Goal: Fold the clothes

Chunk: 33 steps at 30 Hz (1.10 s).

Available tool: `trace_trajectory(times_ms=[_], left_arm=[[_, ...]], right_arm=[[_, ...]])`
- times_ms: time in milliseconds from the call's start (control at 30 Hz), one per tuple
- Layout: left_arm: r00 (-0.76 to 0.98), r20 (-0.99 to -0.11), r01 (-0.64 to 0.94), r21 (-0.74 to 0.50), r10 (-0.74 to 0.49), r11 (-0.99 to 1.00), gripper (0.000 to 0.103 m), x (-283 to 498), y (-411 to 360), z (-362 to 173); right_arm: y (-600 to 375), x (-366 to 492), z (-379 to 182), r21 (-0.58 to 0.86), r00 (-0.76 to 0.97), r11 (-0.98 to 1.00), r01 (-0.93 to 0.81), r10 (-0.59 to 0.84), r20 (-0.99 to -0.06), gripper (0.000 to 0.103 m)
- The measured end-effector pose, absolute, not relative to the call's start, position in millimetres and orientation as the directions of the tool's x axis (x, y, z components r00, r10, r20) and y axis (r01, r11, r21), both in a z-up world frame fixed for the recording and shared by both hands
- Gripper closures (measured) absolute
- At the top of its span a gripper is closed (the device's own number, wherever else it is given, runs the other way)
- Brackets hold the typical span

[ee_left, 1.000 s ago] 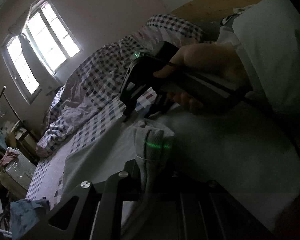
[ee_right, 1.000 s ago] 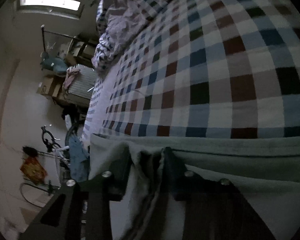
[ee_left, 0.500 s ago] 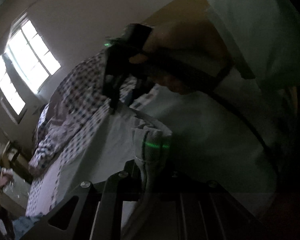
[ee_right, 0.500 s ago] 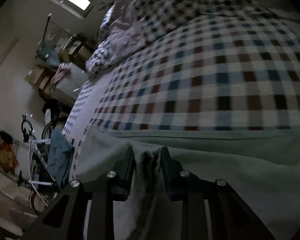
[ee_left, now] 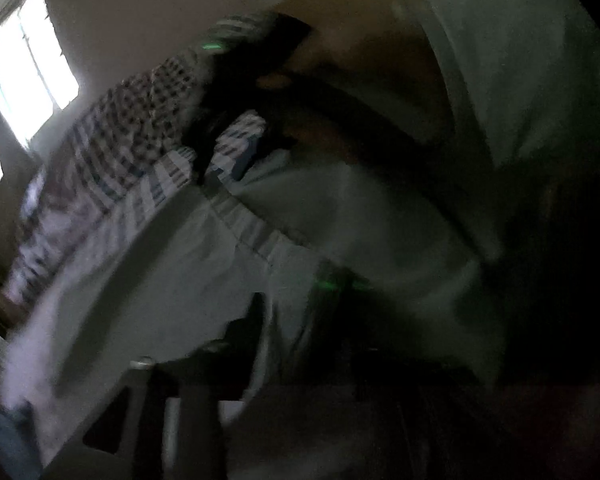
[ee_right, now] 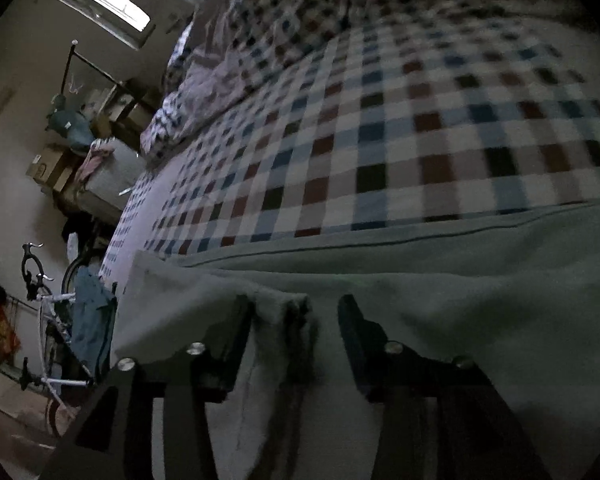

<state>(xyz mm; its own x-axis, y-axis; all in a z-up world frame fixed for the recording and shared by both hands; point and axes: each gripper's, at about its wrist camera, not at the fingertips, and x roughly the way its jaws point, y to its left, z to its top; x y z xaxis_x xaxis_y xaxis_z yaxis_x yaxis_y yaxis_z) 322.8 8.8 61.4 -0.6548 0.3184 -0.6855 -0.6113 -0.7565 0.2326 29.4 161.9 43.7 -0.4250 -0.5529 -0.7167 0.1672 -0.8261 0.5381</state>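
Note:
A pale green garment (ee_left: 172, 280) lies spread on the bed, its hem running across the left wrist view. My left gripper (ee_left: 300, 320) is low in that blurred view. Its jaws are opening, and a loose ridge of the garment stands between them with no pad pressing on it. The right gripper (ee_left: 212, 128), held by a hand (ee_left: 340, 92), hovers over the garment's far edge. In the right wrist view my right gripper (ee_right: 296, 320) is also opening. A bunched fold of the garment (ee_right: 460, 280) leans on the left finger (ee_right: 240, 332), clear of the right one.
The checkered bedsheet (ee_right: 380, 140) stretches beyond the garment, with a crumpled checkered quilt (ee_right: 220, 60) at its far end. A bicycle (ee_right: 48, 308) with a blue cloth (ee_right: 92, 320) over it, and boxes (ee_right: 56, 168), stand beside the bed. A window (ee_left: 28, 68) lights the room.
Both grippers were pinching a fold of the garment and their jaws have now spread apart. The pinched cloth has slackened. The right gripper has risen and shifted; the left view has swung and blurred.

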Motion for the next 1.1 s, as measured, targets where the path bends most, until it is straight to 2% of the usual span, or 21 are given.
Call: trace_trajectory(times_ms=[67, 167, 233, 367, 433, 500, 667, 700, 733, 800, 867, 1100], left_arm=[[-0.671, -0.64, -0.574, 0.129, 0.375, -0.808, 0.033, 330, -23, 86], [-0.741, -0.582, -0.434, 0.035, 0.335, -0.9, 0.032, 330, -77, 113], [-0.786, -0.56, -0.269, -0.075, 0.264, -0.96, 0.03, 327, -127, 122], [-0.772, -0.623, 0.094, -0.309, 0.127, -0.947, 0.03, 311, -225, 105], [-0.721, -0.678, 0.216, -0.416, 0.143, -0.883, 0.03, 304, -260, 81], [-0.675, -0.707, 0.293, -0.52, 0.211, -0.802, 0.031, 301, -283, 54], [-0.672, -0.621, 0.297, -0.724, 0.402, -0.623, 0.033, 299, -298, 19], [-0.671, -0.606, 0.289, -0.744, 0.426, -0.603, 0.049, 298, -298, 16], [-0.662, -0.605, 0.281, -0.748, 0.442, -0.601, 0.054, 297, -295, 15], [-0.654, -0.604, 0.27, -0.75, 0.457, -0.604, 0.078, 296, -294, 16], [-0.66, -0.573, 0.249, -0.778, 0.487, -0.577, 0.08, 298, -297, 20], [-0.657, -0.499, 0.17, -0.829, 0.566, -0.533, 0.085, 296, -298, 44]], right_arm=[[167, 42, 56, 0.489, -0.466, -0.854, 0.175, -0.51, -0.723, 0.054], [170, 61, 67, 0.465, -0.503, -0.866, 0.184, -0.489, -0.712, 0.053], [170, 74, 70, 0.464, -0.518, -0.867, 0.18, -0.485, -0.705, 0.052], [156, 104, 72, 0.44, -0.534, -0.874, 0.206, -0.477, -0.698, 0.052], [144, 123, 77, 0.411, -0.557, -0.879, 0.241, -0.472, -0.683, 0.052], [134, 142, 83, 0.403, -0.576, -0.873, 0.275, -0.485, -0.658, 0.052], [113, 183, 87, 0.376, -0.6, -0.863, 0.338, -0.506, -0.62, 0.047], [108, 187, 85, 0.365, -0.597, -0.864, 0.346, -0.503, -0.625, 0.047], [104, 191, 84, 0.353, -0.593, -0.866, 0.353, -0.499, -0.632, 0.047], [90, 199, 82, 0.324, -0.586, -0.865, 0.383, -0.499, -0.639, 0.047], [68, 208, 84, 0.254, -0.596, -0.863, 0.436, -0.489, -0.637, 0.047], [-41, 272, 80, -0.076, -0.634, -0.746, 0.662, -0.502, -0.588, 0.029]])
